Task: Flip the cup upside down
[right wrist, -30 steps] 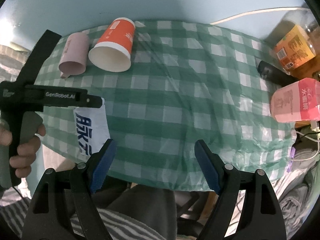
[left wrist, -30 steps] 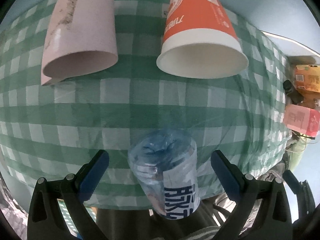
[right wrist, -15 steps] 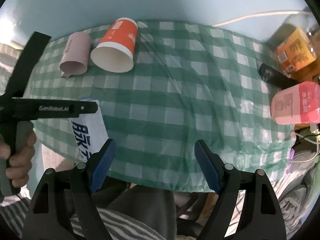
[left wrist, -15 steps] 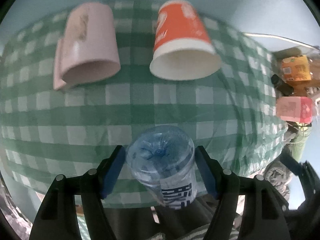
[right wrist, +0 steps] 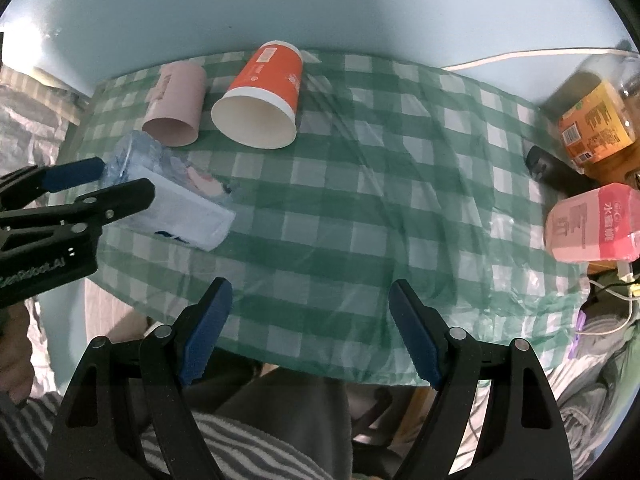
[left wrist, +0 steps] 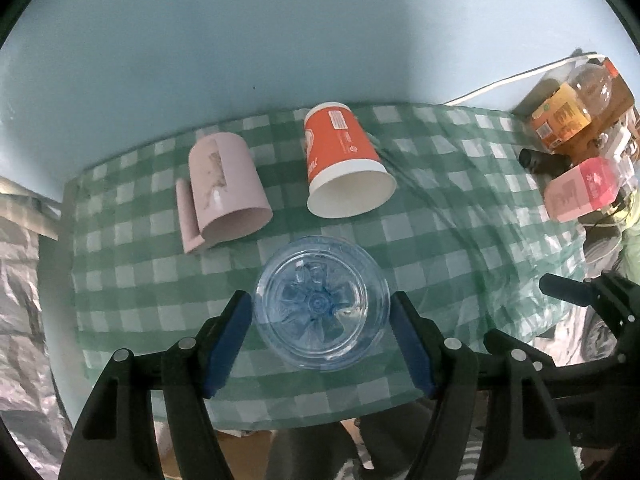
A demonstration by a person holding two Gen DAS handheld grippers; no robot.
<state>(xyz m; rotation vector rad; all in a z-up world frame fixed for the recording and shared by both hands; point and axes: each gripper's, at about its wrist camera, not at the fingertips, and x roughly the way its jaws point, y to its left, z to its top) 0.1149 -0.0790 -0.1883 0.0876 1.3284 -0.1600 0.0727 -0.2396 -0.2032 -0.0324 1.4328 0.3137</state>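
My left gripper (left wrist: 322, 334) is shut on a clear blue plastic cup (left wrist: 322, 304) with a white label, held above the green checked tablecloth (left wrist: 440, 240). Its base faces the left wrist camera. In the right wrist view the cup (right wrist: 172, 196) lies tilted sideways in the left gripper (right wrist: 100, 184), off the cloth. An orange paper cup (left wrist: 344, 164) and a pink mug (left wrist: 224, 188) lie on their sides at the back of the table. My right gripper (right wrist: 310, 328) is open and empty near the table's front edge.
At the right edge stand an orange-labelled bottle (right wrist: 596, 124), a pink carton (right wrist: 592, 228) and a black object (right wrist: 548, 168). A white cable (right wrist: 520, 58) runs along the back. The light blue wall lies behind the table. The person's lap is below the front edge.
The left gripper closed on the blue cup, lifted it off the table's front edge and turned it so its base faces the camera. The right gripper stayed open and nearly still.
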